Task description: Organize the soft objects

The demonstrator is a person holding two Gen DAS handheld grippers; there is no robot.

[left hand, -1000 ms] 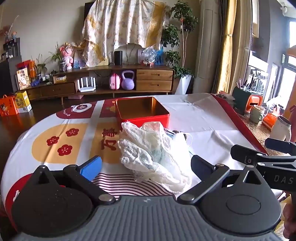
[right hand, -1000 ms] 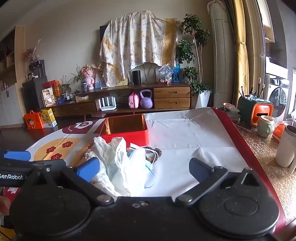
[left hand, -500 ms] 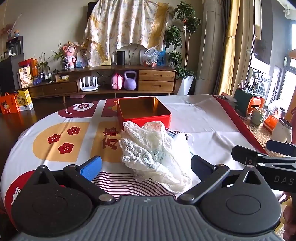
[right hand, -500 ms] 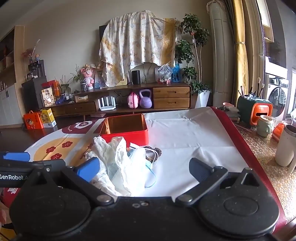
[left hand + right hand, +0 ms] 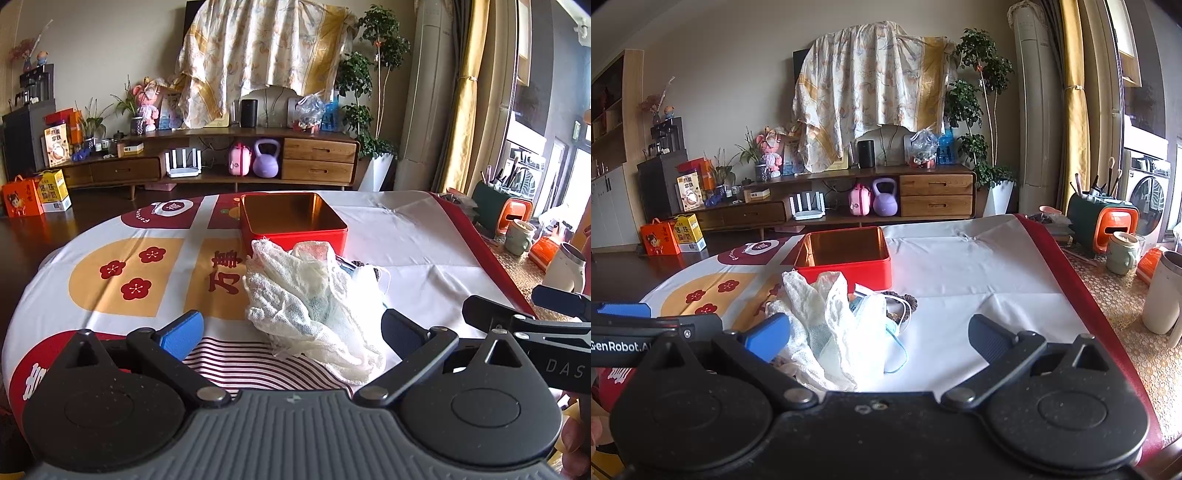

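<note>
A heap of white gauzy cloth (image 5: 310, 299) lies on the table, with a face mask (image 5: 882, 325) and a dark beaded item (image 5: 905, 299) tucked at its right side. Behind the heap stands an open red tin box (image 5: 291, 218) with a gold inside and nothing in it. My left gripper (image 5: 291, 332) is open, its fingers on either side of the heap's near edge, not touching it as far as I can tell. My right gripper (image 5: 879, 332) is open too, close behind the heap, and its left blue pad (image 5: 764, 336) is beside the cloth.
The table carries a white cloth with red and yellow prints (image 5: 122, 273) and a red border on the right (image 5: 1071, 280). Cups (image 5: 1121, 251) and a white tumbler (image 5: 1161, 291) stand on a side surface at right. A wooden sideboard (image 5: 221, 162) lines the far wall.
Both grippers stay open. The left wrist view has shifted slightly, showing the heap and the tin a little farther off; the right view is nearly unchanged.
</note>
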